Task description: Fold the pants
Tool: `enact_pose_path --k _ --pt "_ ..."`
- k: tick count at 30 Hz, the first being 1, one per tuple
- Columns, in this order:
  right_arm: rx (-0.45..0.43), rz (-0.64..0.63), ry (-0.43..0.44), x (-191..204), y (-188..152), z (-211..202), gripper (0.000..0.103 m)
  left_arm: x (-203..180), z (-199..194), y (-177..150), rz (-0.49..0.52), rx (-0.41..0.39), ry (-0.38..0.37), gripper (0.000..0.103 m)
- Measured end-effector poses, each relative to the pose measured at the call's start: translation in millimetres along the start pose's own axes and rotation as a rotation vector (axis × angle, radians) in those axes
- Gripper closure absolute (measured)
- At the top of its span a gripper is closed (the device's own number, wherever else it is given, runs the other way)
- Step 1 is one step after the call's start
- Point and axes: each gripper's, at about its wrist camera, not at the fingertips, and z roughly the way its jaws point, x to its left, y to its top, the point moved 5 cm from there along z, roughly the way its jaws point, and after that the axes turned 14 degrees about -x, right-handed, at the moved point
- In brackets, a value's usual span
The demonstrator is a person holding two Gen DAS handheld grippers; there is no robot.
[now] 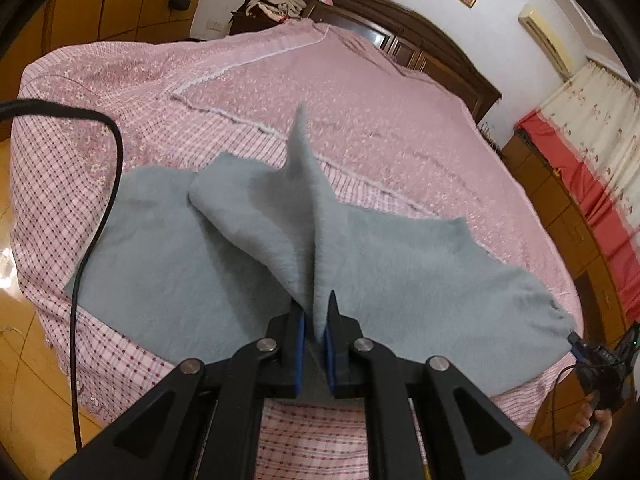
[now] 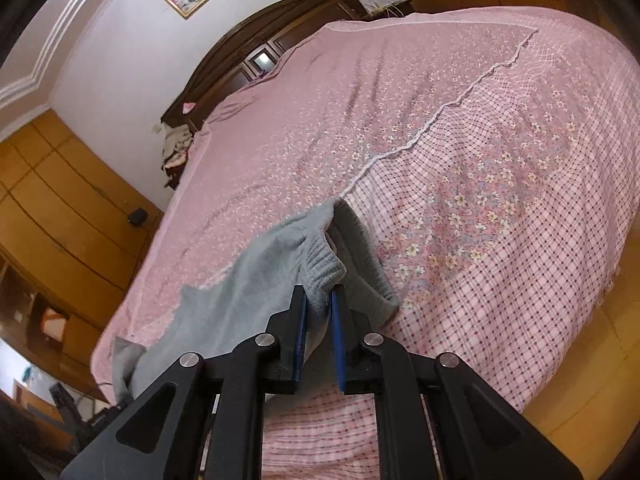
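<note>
the grey pants [image 1: 248, 264] lie spread across the near part of a bed [image 1: 360, 120] covered in a pink flowered and checked cover, and both claws have a pinch of them. in the left wrist view the left gripper [image 1: 315, 320] is squeezed nearly together on a raised fold of the fleecy cloth; that fold stands up from between the blue pads [image 1: 300, 344] in a thin peak that runs away from the claw, while the rest of the pants fan out flat to either side of it on the cover. a black cable [image 1: 100, 200] hangs down on the left of that view. in the right wrist view the right gripper [image 2: 319, 300] is likewise clamped narrow on the gathered elastic waistband [image 2: 324, 268], which bunches up just beyond its fingertips; the pants [image 2: 240, 292] trail from there down and to the left toward the bed's edge. a dark wooden headboard [image 2: 256, 40] stands at the far end of the bed.
</note>
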Motion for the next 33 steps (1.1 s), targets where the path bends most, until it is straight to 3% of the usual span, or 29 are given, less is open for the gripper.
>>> enact_pose_path --k 9,12,14,19,23,28,33 --pt "0.106 -0.027 -0.114 -32 -32 34 0.088 7 18 -18 0.051 0.026 0.043 0.093" --pt "0.103 -0.065 -0.139 -34 -35 35 0.078 5 17 -18 0.071 0.031 0.044 0.092" --pt "0.102 -0.082 -0.159 -33 -32 33 0.072 5 14 -16 0.072 0.035 0.045 0.088" --pt "0.108 -0.119 -0.192 -29 -24 20 0.07 13 -3 -4 0.061 0.017 0.064 0.061" --pt "0.052 -0.208 -0.227 -14 -16 3 0.07 19 -21 7 0.058 -0.008 0.085 0.058" --pt "0.011 -0.264 -0.205 12 -10 -7 0.07 19 -33 23 0.036 -0.043 0.092 0.055" --pt "0.022 -0.288 -0.146 37 -15 5 0.07 1 -20 40 0.05 -0.053 0.075 0.055"
